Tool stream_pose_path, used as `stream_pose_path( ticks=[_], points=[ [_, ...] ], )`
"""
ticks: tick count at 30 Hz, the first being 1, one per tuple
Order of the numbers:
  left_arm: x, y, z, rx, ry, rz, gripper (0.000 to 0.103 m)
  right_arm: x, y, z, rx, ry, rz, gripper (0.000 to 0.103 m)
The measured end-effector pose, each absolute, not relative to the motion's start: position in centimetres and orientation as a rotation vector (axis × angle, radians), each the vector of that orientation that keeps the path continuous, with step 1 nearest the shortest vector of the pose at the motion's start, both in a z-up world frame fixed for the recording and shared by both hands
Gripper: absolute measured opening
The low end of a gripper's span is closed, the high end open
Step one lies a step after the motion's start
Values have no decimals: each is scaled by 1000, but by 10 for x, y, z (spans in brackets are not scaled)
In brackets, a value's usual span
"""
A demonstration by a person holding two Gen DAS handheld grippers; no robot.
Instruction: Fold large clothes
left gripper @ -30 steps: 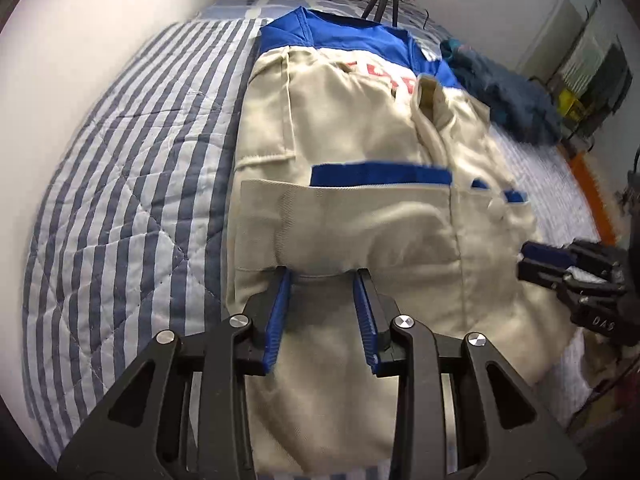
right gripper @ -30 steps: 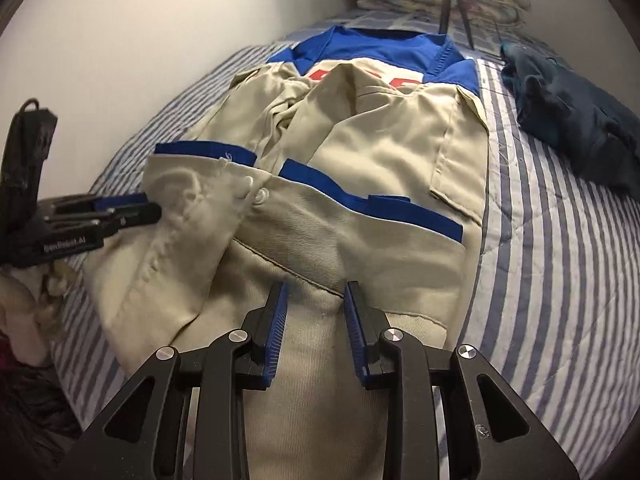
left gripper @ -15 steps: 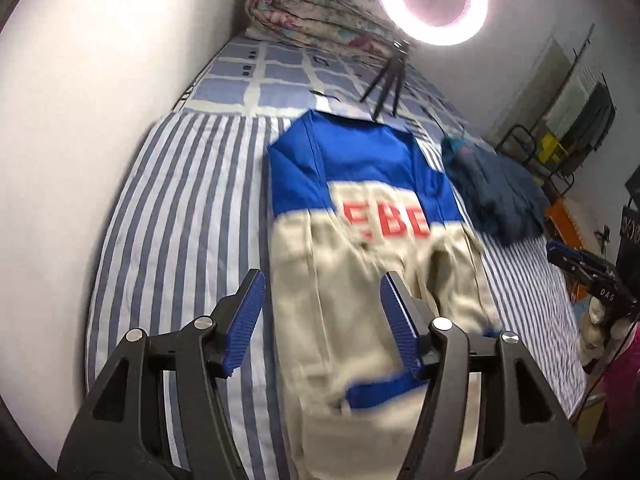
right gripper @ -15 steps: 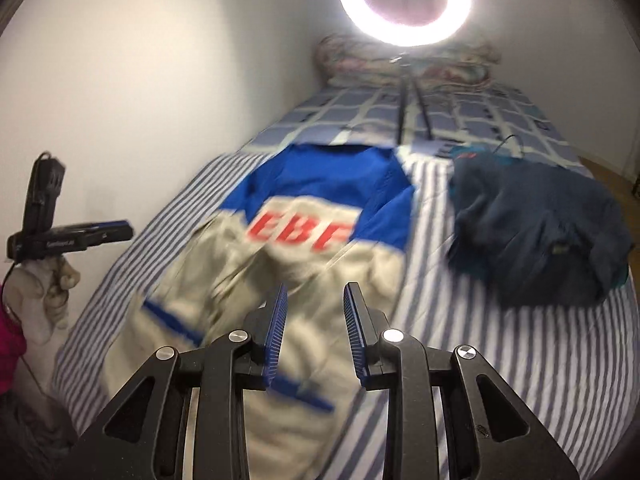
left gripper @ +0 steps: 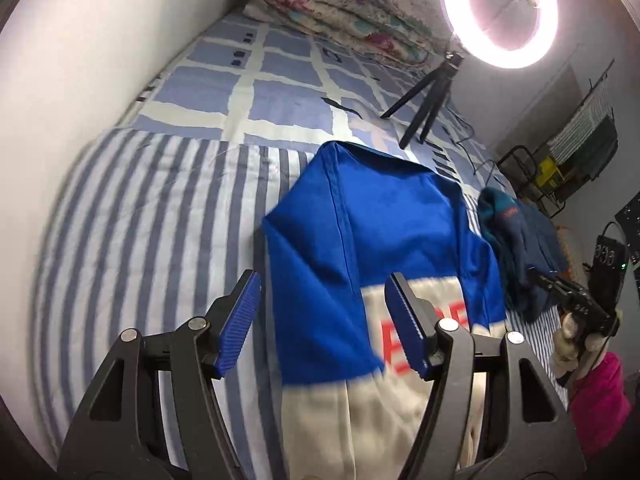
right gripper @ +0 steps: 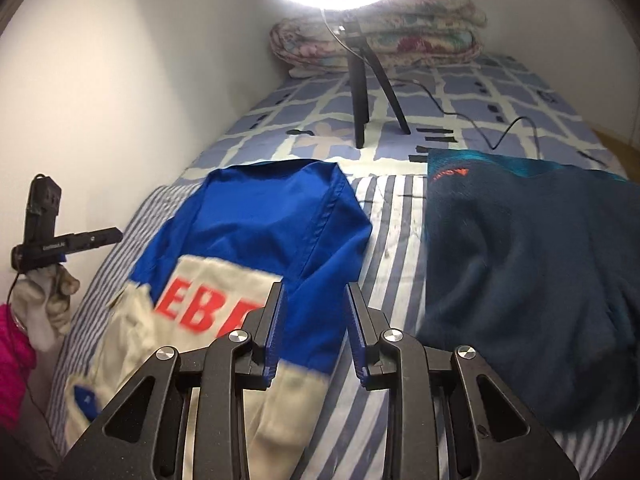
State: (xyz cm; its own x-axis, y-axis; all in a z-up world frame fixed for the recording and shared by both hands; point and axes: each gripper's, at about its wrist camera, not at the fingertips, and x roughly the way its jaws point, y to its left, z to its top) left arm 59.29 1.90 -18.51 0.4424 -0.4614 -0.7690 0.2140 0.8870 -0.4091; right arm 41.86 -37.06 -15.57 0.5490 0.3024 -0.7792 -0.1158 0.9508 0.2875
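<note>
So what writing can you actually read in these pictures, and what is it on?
"EBE", partly hidden and blurred, in red letters on the cream panel of the blue and cream jacket.
Small red logo on the dark blue garment: upside down, unreadable.
White print on the side of the left gripper: too small to read.
Red mark on the same dark garment in the left view: too blurred.

Tripod (right gripper: 362, 80) and dark garment (right gripper: 528, 264) beside jacket (right gripper: 264, 232)

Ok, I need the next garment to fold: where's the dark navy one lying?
The dark navy garment lies on the striped bedspread right of the blue-and-beige jacket in the right wrist view, just in front of the ring light tripod.
</note>
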Motion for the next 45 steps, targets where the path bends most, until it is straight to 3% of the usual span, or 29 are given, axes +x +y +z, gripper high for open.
stream_pose_path(
  ticks=[15,18,20,21,25,36,37,39,40,41,45],
  points=[
    [680,-20,-232,-214,1119,-478,64,514,-358,-217,188,1047,261,28],
    [680,-34,-235,-145,1110,-482,35,517,-348,-223,146,1059,265,27],
    [678,-39,-234,-126,1096,-483,17,516,-344,-223,138,1051,269,5],
    [676,-41,-233,-118,1089,-481,8,515,-343,-222,146,1050,280,4],
    [667,-42,-223,-90,1045,-463,3,511,-337,-210,142,1003,283,0],
    [634,-37,-189,-93,960,-449,1,488,-327,-163,134,891,297,0],
    [633,-37,-189,-92,961,-442,1,487,-329,-164,137,909,292,1],
    [634,-38,-189,-92,963,-430,1,489,-338,-171,141,972,249,16],
    [635,-40,-190,-87,965,-423,1,491,-342,-176,143,1010,223,34],
    [638,-42,-192,-78,969,-417,1,491,-346,-179,138,1017,195,39],
    [653,-52,-203,-20,990,-393,1,501,-363,-191,158,1026,136,39]
  ],
)
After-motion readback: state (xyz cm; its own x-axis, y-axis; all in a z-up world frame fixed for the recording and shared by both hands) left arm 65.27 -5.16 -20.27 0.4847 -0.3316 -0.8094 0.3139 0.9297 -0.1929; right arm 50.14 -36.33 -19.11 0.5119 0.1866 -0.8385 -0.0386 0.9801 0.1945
